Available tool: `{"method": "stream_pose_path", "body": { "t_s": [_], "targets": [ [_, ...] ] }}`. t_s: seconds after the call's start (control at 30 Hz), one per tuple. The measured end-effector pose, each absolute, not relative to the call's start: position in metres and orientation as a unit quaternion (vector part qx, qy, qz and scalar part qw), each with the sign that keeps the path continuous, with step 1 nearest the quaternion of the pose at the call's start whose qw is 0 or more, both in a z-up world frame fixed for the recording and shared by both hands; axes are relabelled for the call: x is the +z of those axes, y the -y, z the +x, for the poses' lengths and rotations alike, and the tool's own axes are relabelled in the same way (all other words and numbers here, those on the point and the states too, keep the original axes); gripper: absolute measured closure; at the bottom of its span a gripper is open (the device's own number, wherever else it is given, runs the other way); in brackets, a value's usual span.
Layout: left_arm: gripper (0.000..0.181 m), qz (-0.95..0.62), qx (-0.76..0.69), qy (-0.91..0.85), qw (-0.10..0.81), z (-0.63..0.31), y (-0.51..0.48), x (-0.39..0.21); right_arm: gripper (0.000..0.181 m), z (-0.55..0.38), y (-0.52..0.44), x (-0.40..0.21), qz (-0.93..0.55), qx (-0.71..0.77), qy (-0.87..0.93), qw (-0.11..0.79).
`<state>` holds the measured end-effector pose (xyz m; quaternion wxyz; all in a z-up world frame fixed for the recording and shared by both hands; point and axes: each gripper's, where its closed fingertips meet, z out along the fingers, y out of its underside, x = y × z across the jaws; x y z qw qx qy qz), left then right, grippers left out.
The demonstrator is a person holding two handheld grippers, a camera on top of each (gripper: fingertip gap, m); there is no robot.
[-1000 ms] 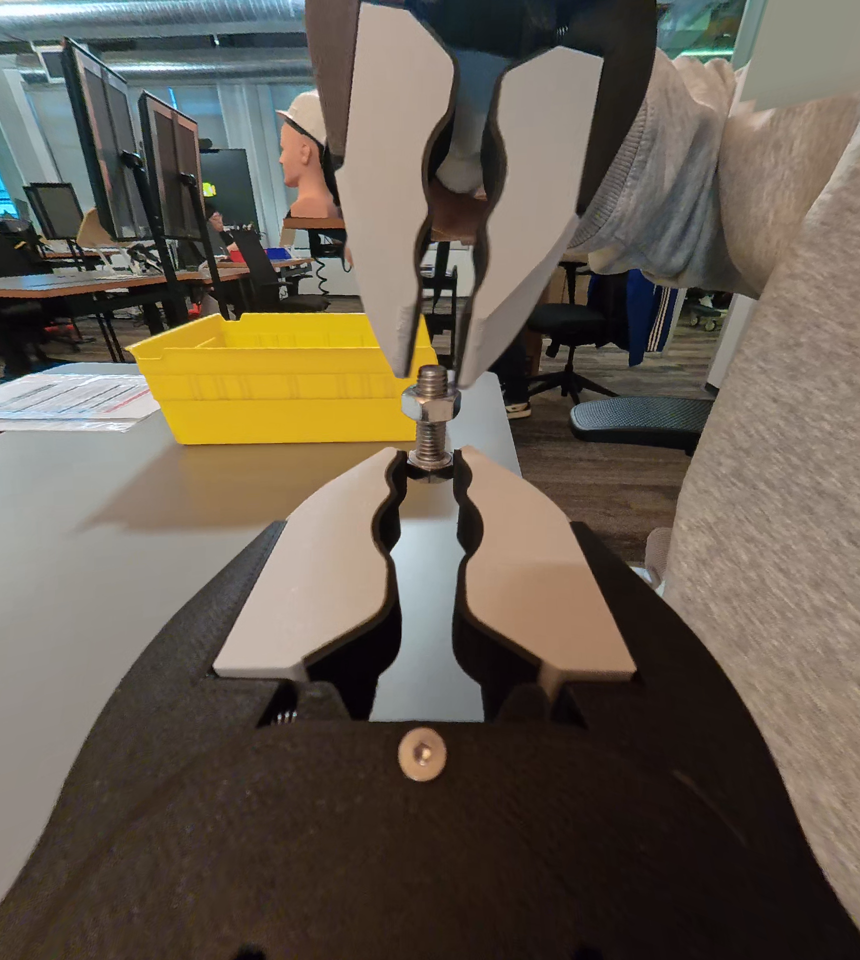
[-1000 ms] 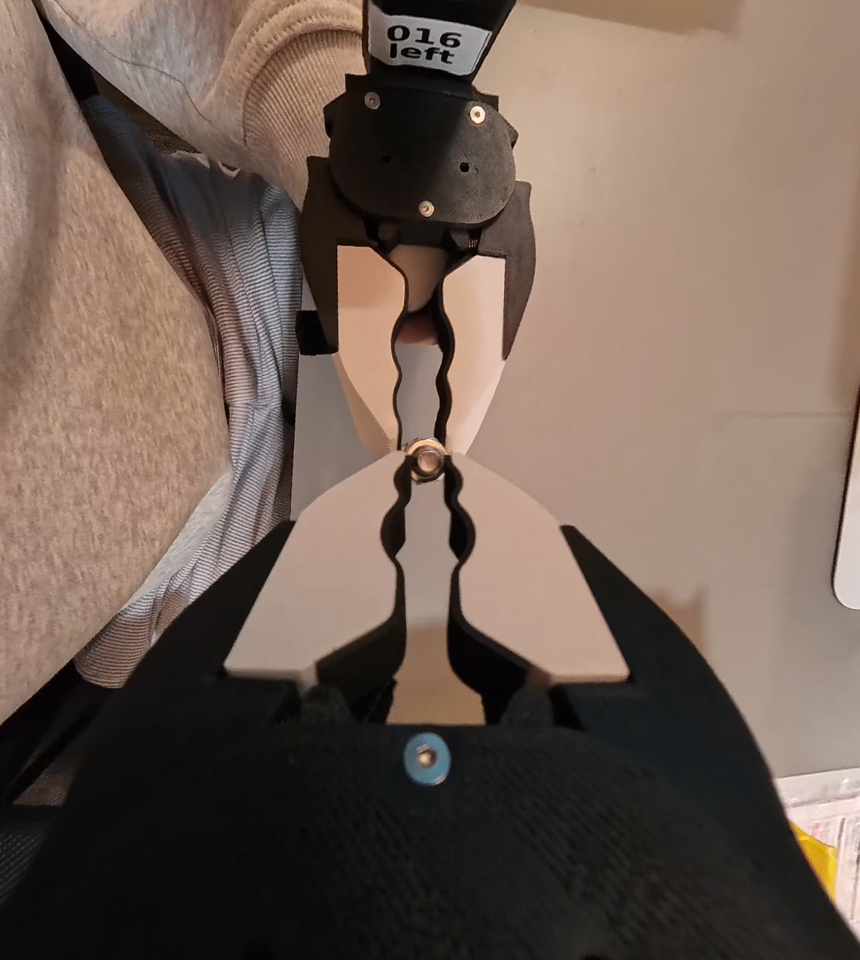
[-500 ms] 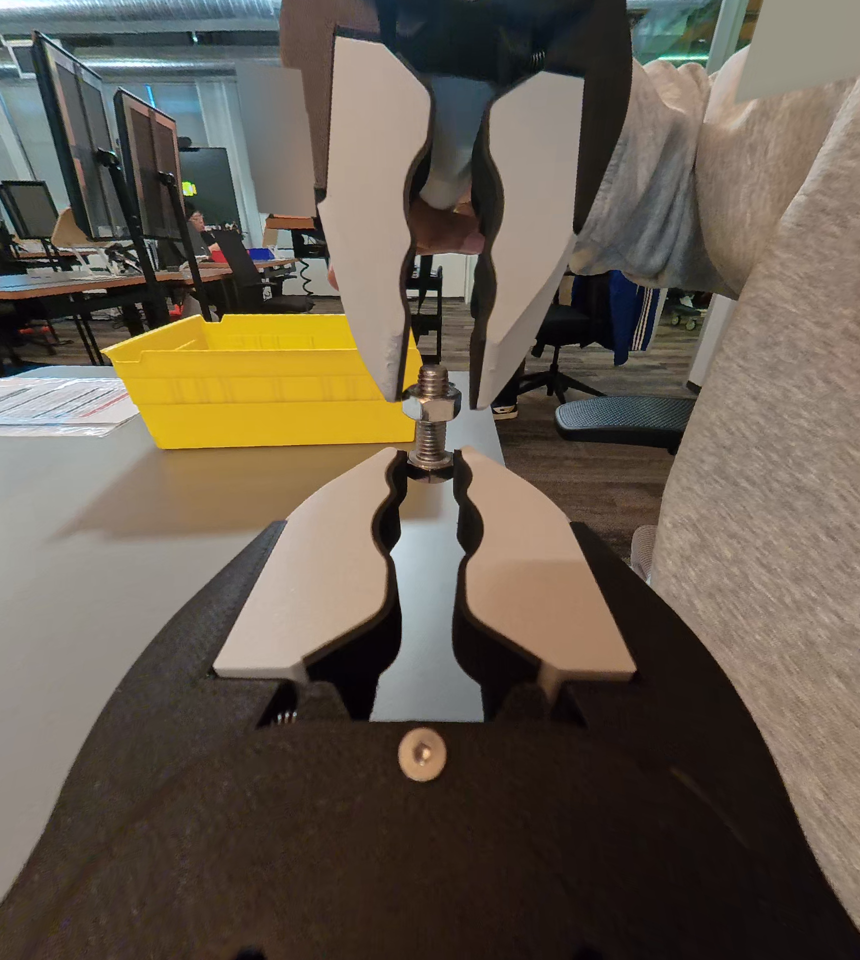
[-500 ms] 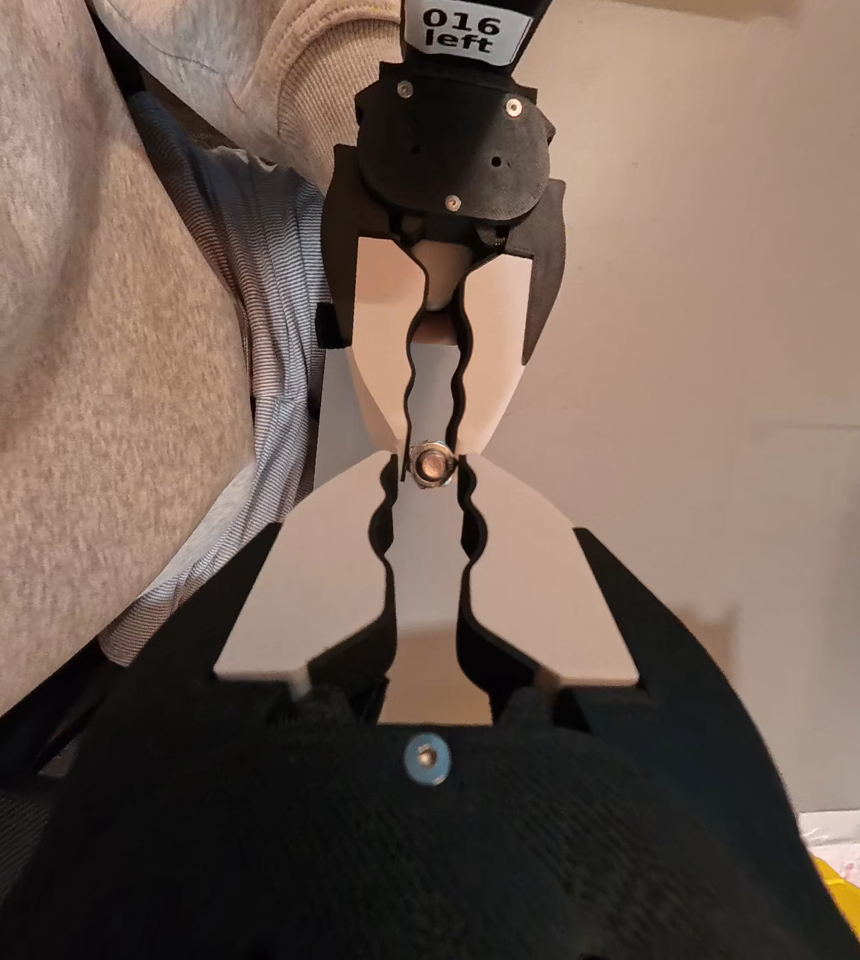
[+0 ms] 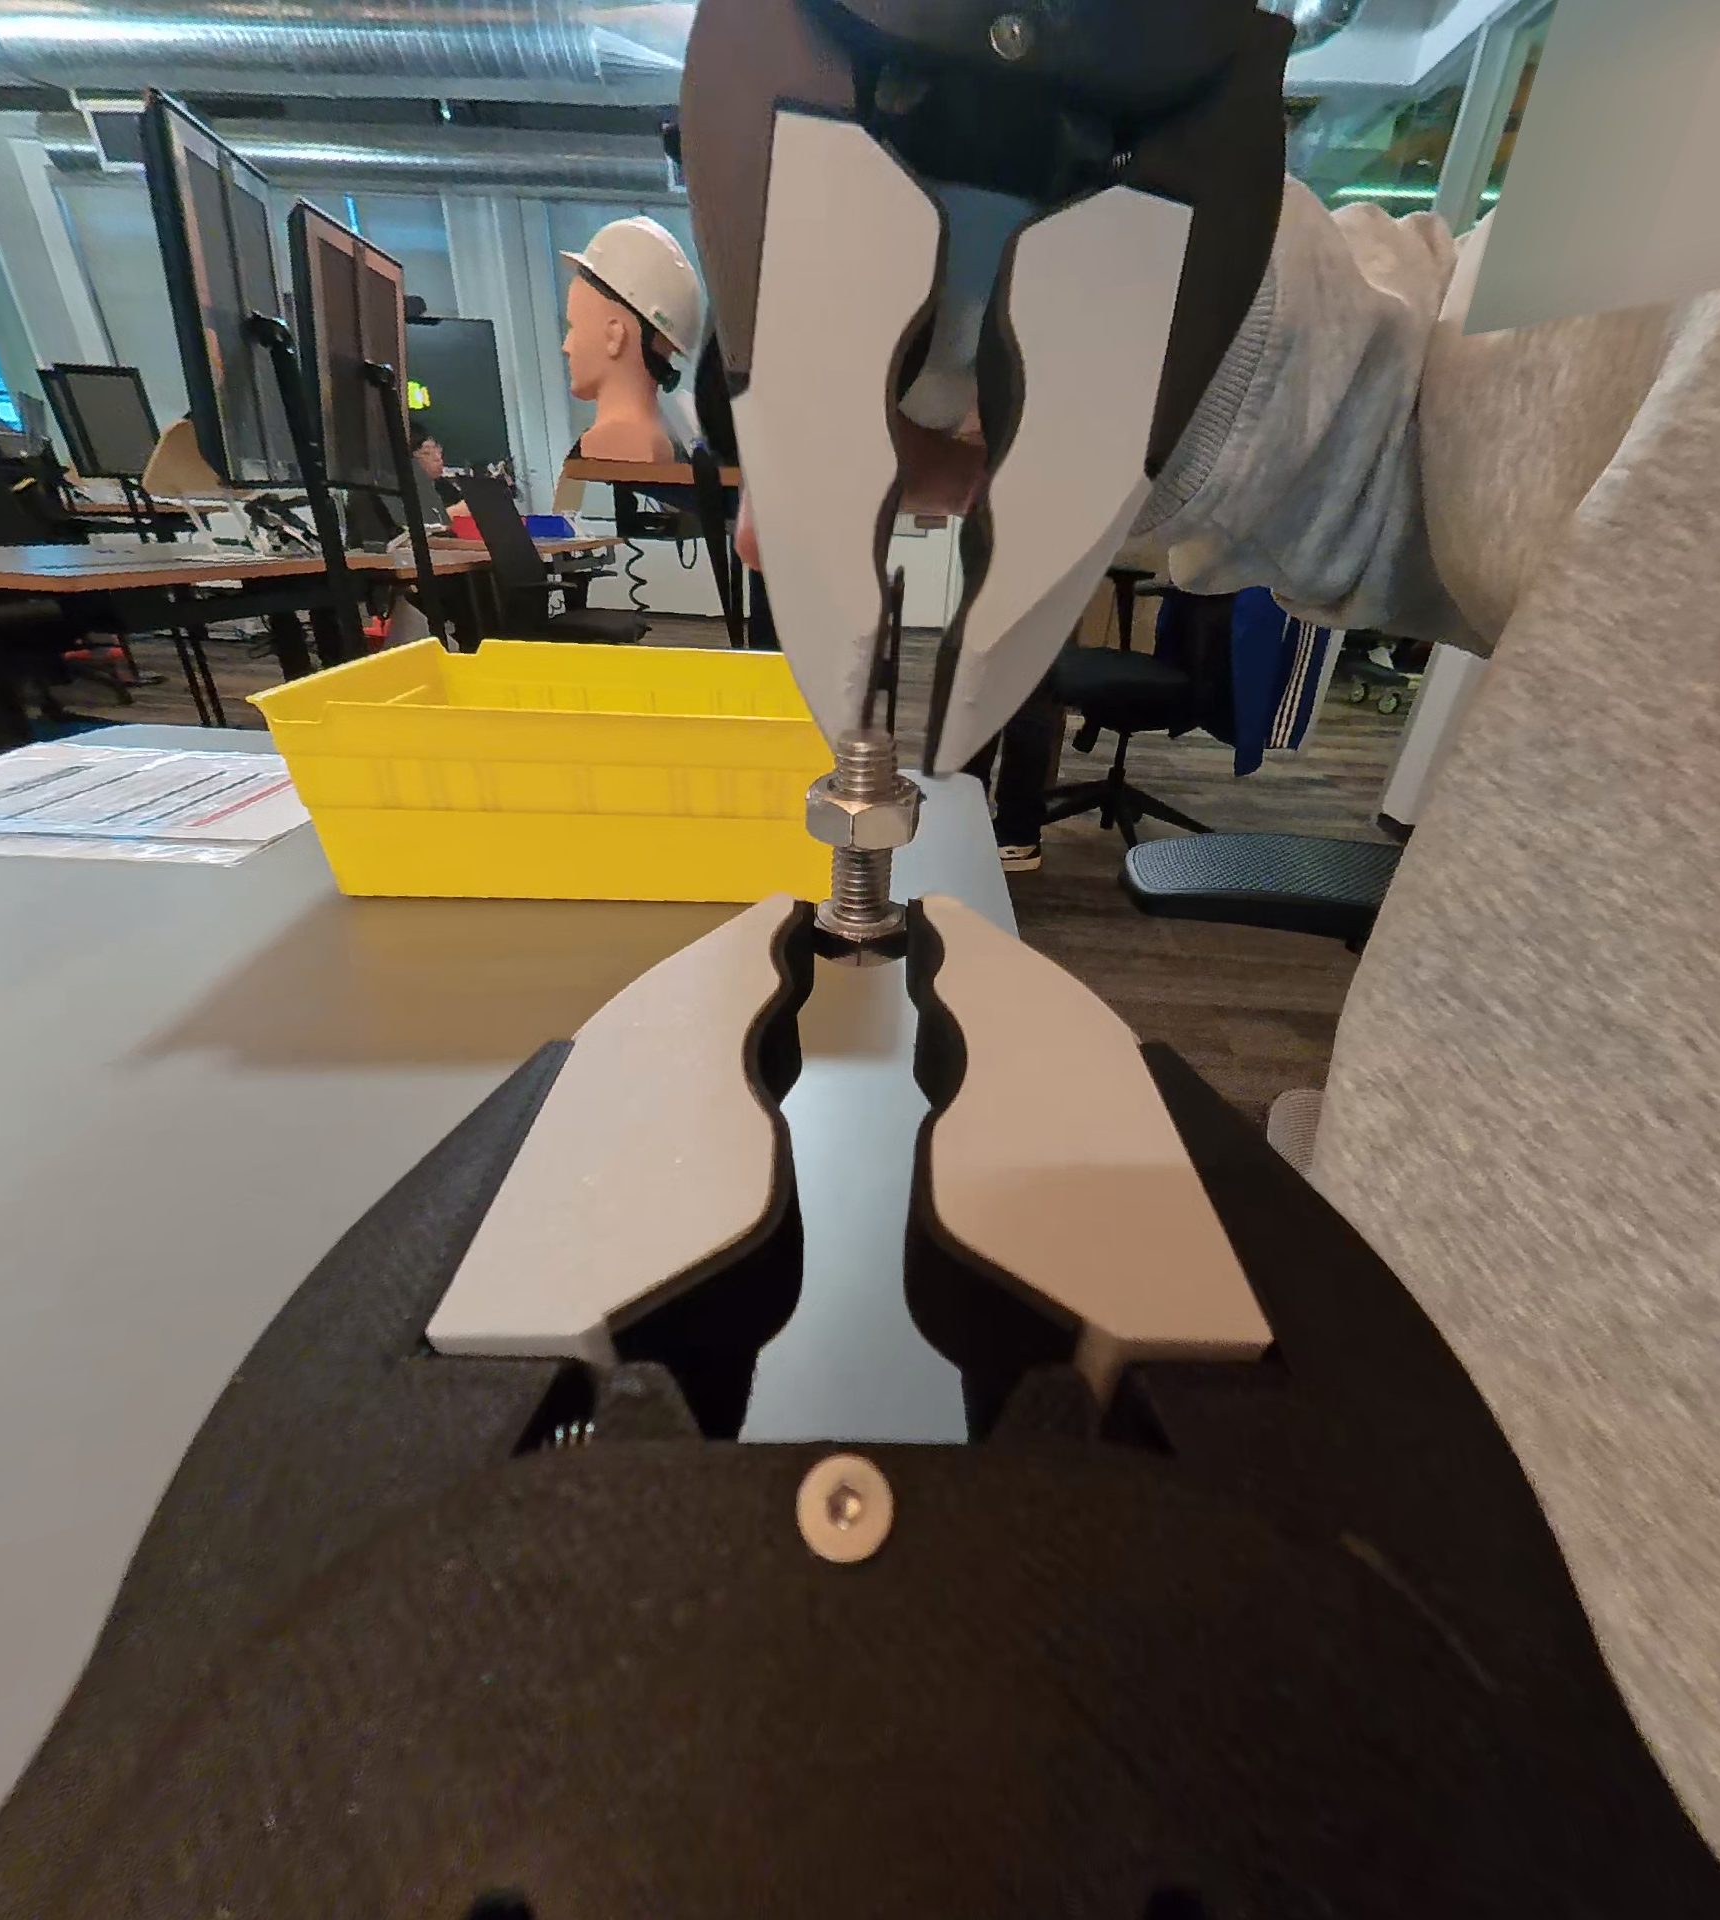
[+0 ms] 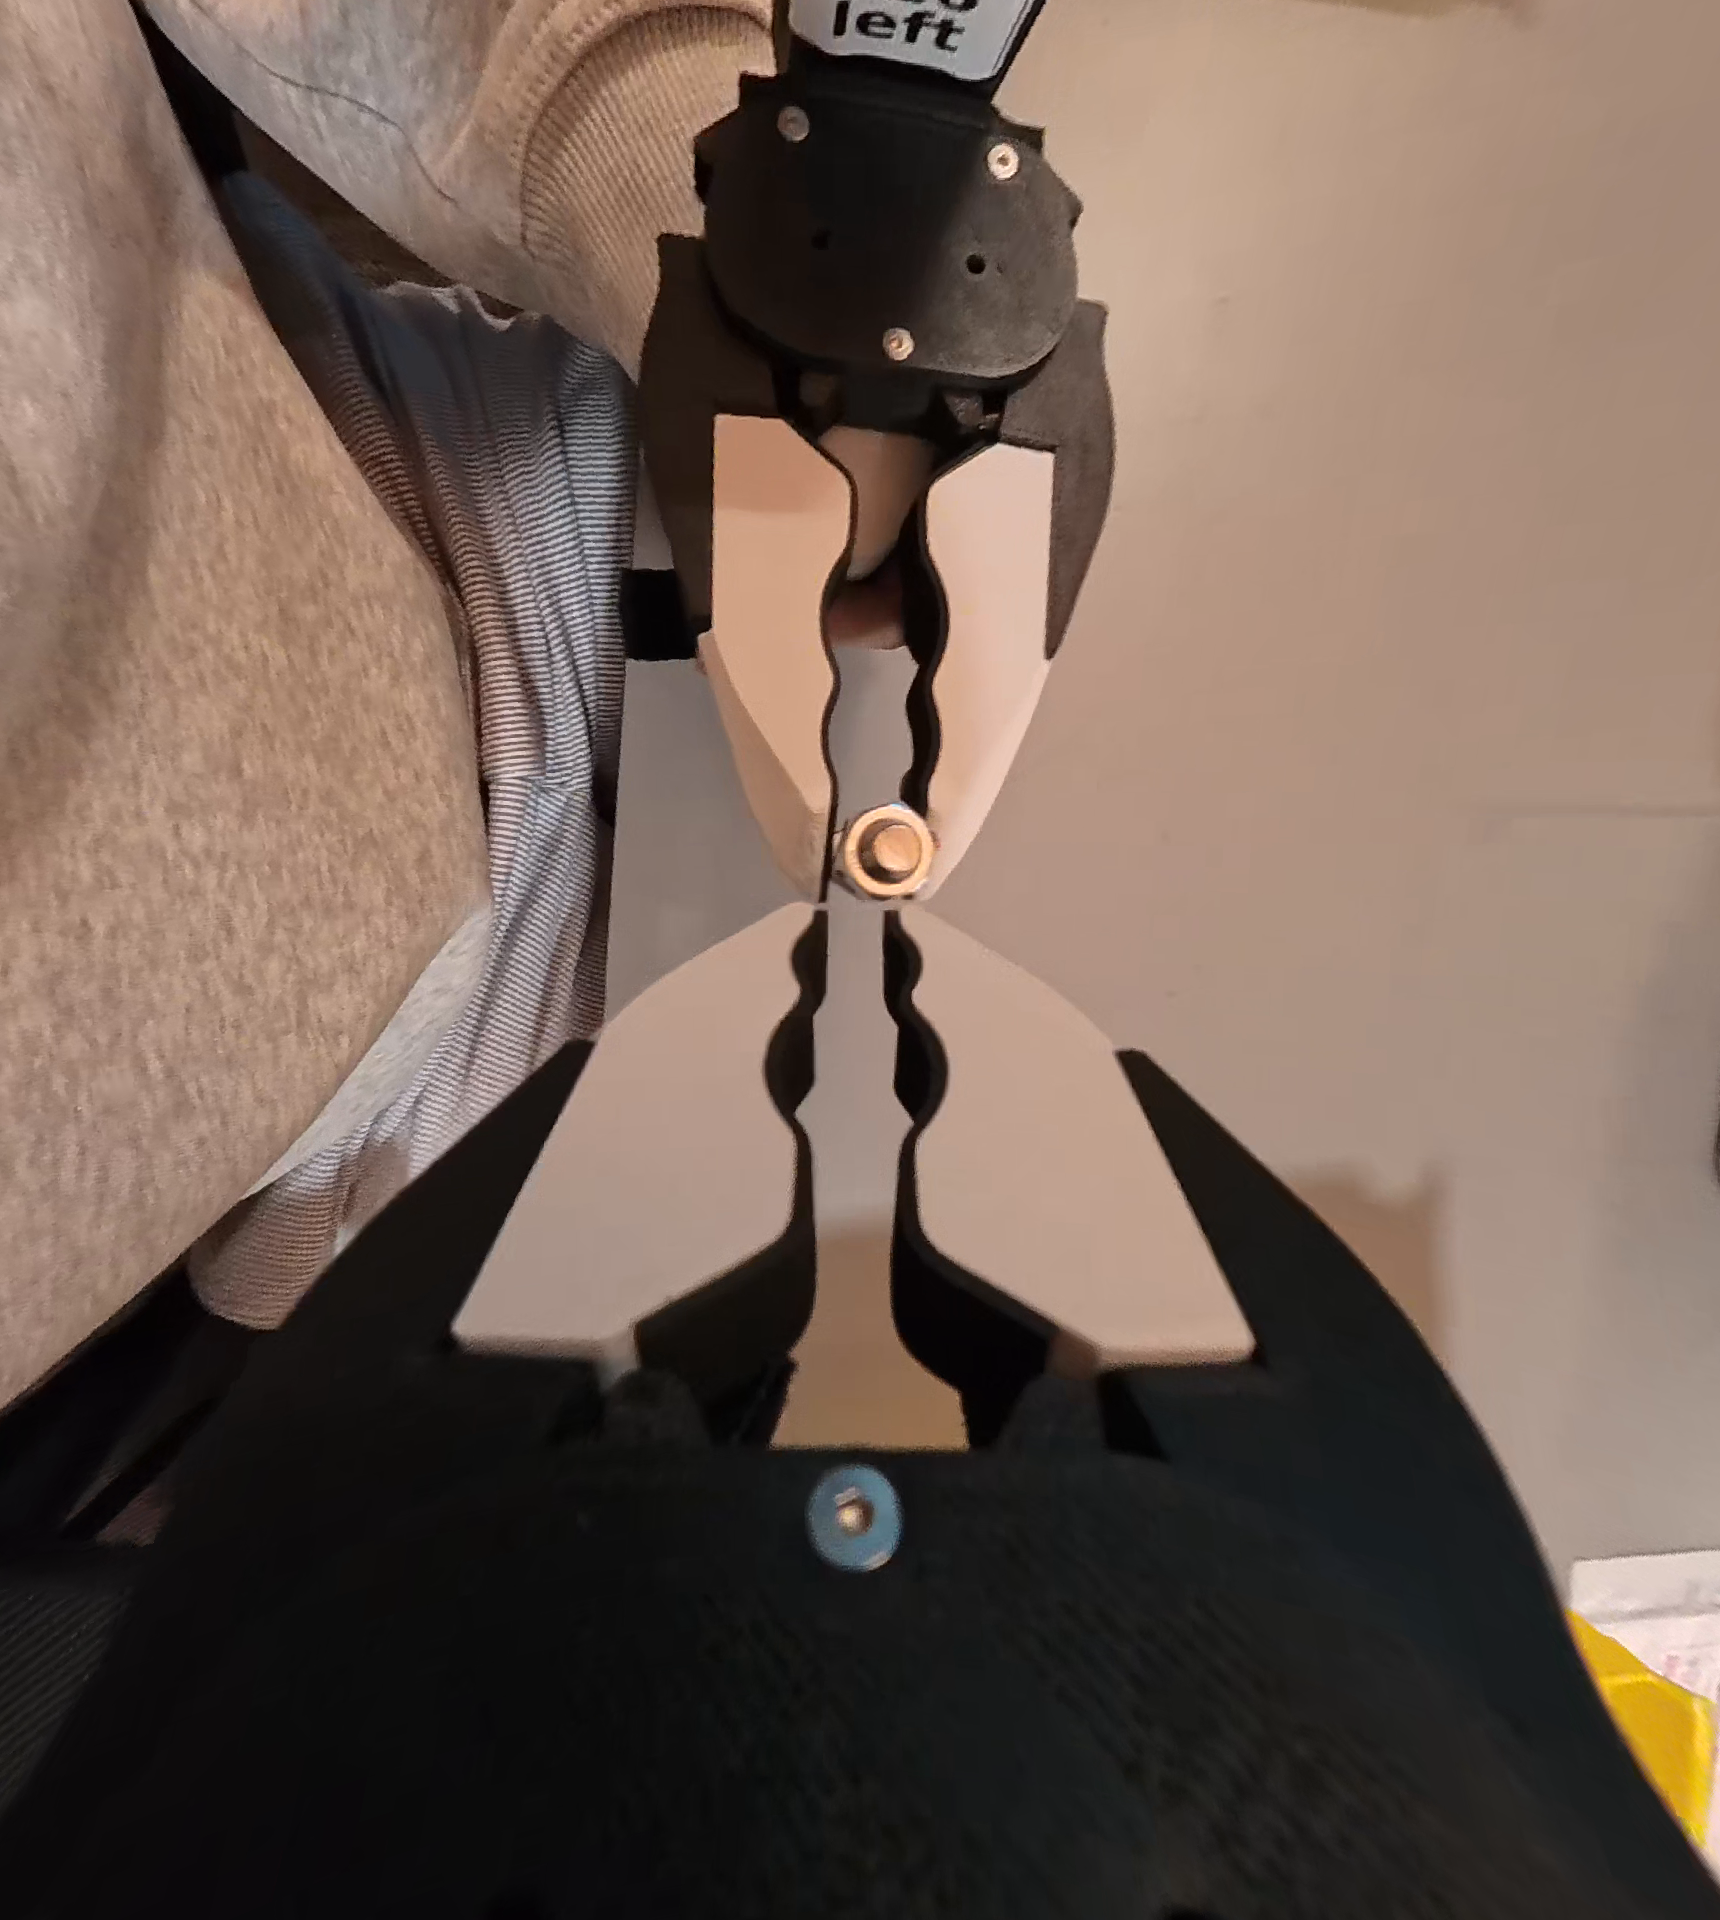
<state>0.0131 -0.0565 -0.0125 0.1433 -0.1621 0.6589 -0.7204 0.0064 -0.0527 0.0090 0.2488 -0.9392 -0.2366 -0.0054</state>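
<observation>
**A:** Where's the bolt (image 5: 858, 873)?

**B:** Upright over the near edge of the table (image 5: 108, 1039), thread up, with a nut (image 5: 861, 816) sitting a few turns below its top end. The left gripper (image 5: 854, 923) pinches it by the head, right at the fingertips, jaws drawn in on it.

**A:** And the right gripper (image 5: 900, 750)?

**B:** It comes straight down from above, jaws a little spread with nothing between them. The tips sit just over the nut, beside the bolt's top end. One tip looks very close to the thread, but I can't tell if it touches. From the right wrist view the bolt's end shows just past its own tips, not between them.

**A:** Is the hold a sound one?

**B:** It's thin, I'd say. Only the head is caught, so any sideways push up top could lever the bolt over. The left would do well to stay square and firm. The right looks slightly off the bolt's axis, and I'd judge it should be centred before it bears on anything.

**A:** What else is around?

**B:** A yellow bin (image 5: 544, 790) stands just behind the bolt, with a printed sheet (image 5: 97, 800) to its left. A grey sleeve (image 5: 1303, 416) runs up behind the right gripper.
</observation>
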Motion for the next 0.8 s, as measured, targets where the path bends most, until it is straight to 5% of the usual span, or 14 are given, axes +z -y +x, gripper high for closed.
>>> {"method": "stream_pose_path", "body": {
  "t_s": [0.8],
  "targets": [
    [0.163, -0.154, -0.713, -0.670, 0.140, 0.0094, 0.0609, -0.0165, 0.172, 0.0058, 0.0434, 0.0079, -0.935, 0.015, 0.203, 0.289]
  ]
}}
